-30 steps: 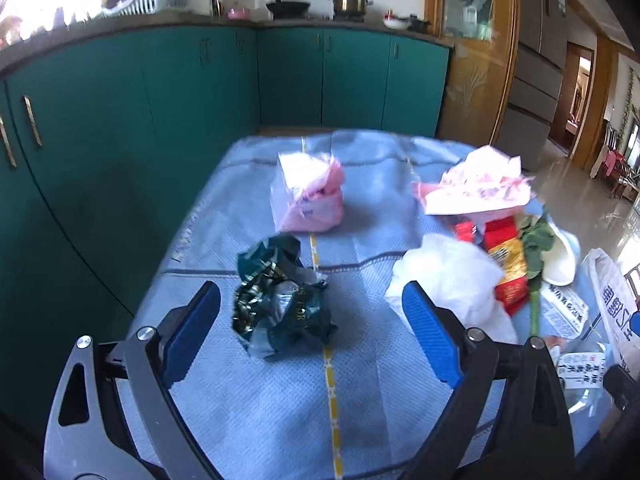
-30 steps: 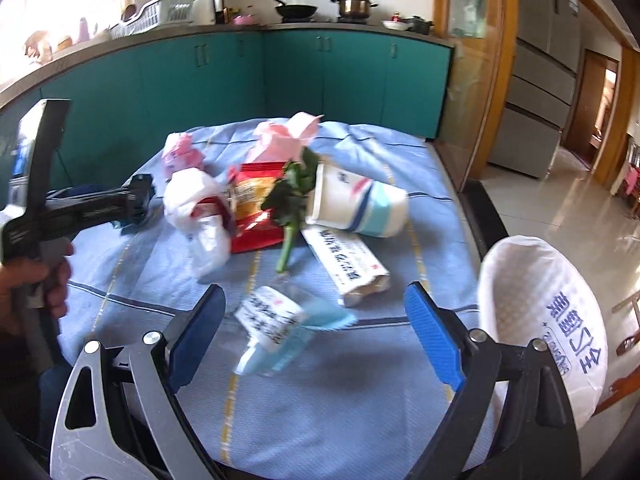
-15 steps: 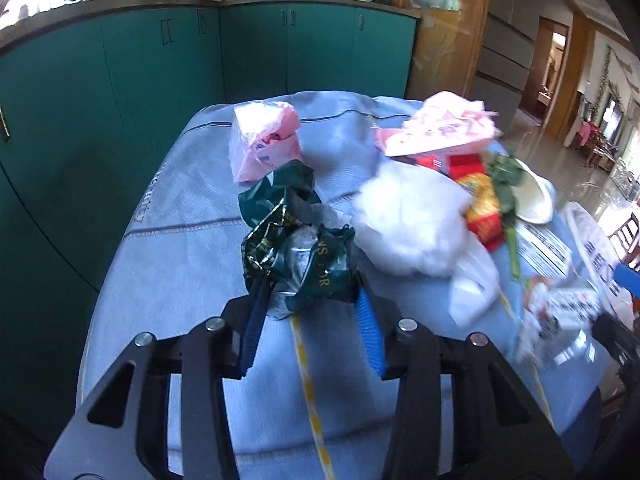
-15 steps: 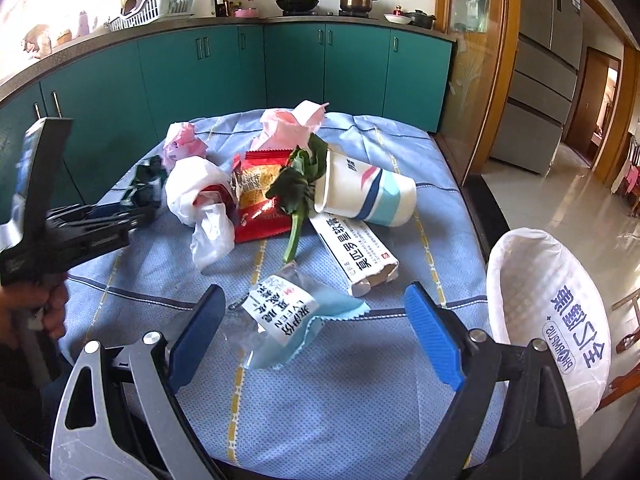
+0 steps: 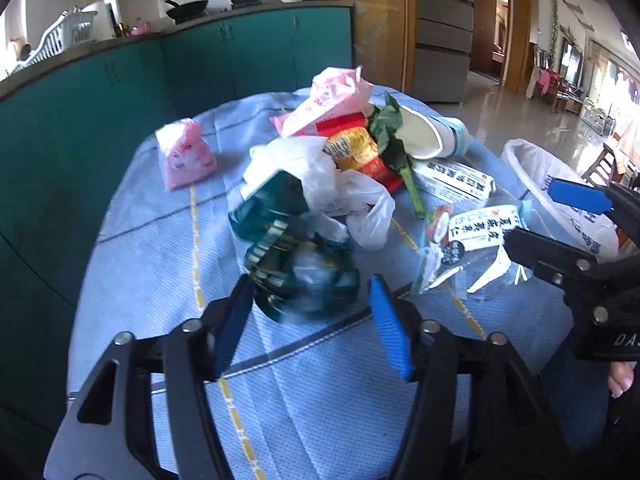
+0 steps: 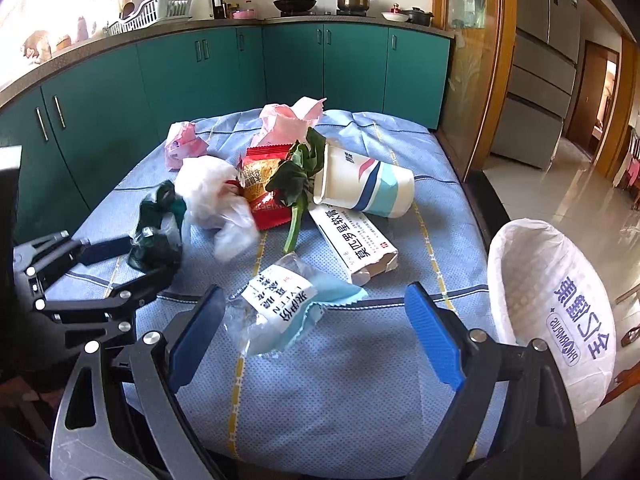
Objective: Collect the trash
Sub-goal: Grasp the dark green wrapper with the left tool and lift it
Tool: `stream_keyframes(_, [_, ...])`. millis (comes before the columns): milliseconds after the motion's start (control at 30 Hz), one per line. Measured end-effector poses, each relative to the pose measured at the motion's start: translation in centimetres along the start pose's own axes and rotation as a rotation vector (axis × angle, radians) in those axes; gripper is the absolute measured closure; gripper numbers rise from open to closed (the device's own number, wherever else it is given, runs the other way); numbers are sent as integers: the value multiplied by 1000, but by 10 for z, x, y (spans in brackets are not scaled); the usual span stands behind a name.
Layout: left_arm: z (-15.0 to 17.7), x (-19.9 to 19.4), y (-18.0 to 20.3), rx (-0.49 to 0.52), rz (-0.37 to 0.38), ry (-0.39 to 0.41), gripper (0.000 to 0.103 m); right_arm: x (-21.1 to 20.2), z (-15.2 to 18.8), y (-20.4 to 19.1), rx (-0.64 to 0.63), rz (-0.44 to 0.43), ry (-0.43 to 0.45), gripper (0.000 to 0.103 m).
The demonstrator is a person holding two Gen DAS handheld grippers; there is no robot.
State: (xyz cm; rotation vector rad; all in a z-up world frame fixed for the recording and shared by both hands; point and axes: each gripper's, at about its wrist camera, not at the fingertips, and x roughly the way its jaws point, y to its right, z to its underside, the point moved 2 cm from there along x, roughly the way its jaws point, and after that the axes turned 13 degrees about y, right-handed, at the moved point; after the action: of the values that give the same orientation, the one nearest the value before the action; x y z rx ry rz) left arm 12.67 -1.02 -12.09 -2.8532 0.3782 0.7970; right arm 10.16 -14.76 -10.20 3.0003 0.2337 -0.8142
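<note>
My left gripper (image 5: 310, 312) is shut on a crumpled dark green wrapper (image 5: 292, 252) and holds it above the blue tablecloth (image 5: 320, 400); it also shows in the right wrist view (image 6: 156, 240). My right gripper (image 6: 316, 332) is open and empty, just short of a clear packet with a white label (image 6: 280, 304). A bin lined with a white bag (image 6: 548, 300) stands off the table's right edge. On the cloth lie a white plastic bag (image 6: 208, 192), a red snack packet (image 6: 264, 184), a paper cup (image 6: 368, 188), a white box (image 6: 352, 240), a green stalk (image 6: 298, 184) and pink wrappers (image 6: 288, 120).
Teal kitchen cabinets (image 6: 200, 76) run behind and to the left of the table. A wooden door frame (image 6: 492, 60) and a tiled floor (image 6: 560, 184) lie to the right. A small pink packet (image 6: 180, 144) lies at the far left of the cloth.
My left gripper closed on the green wrapper, lifted it and swung right toward the bin. My right gripper stayed open and nearly still.
</note>
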Motion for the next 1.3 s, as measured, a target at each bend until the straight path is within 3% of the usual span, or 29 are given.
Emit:
stream_keyframes(167, [-6,-10,-10,-3,-56,41,26,-1,2,5,8,-1,3,14])
stream_keyframes(600, [-8,-23,-44,-86,-153,86,15,1,2,-4,-8,-26,10,14])
stream_keyframes(767, [-6,-21,-42,-57,-145,79,13,7,7,-2,13,-32,-7,14])
stream_keyframes(1033, [-3,-10,-43,-86,-138,52,12,28,14,-9,-7,-38,-41,14])
stream_keyframes(1300, [-5,2,-44,-124,-97,29,7,32,9,-22,-57,-58,-20,14])
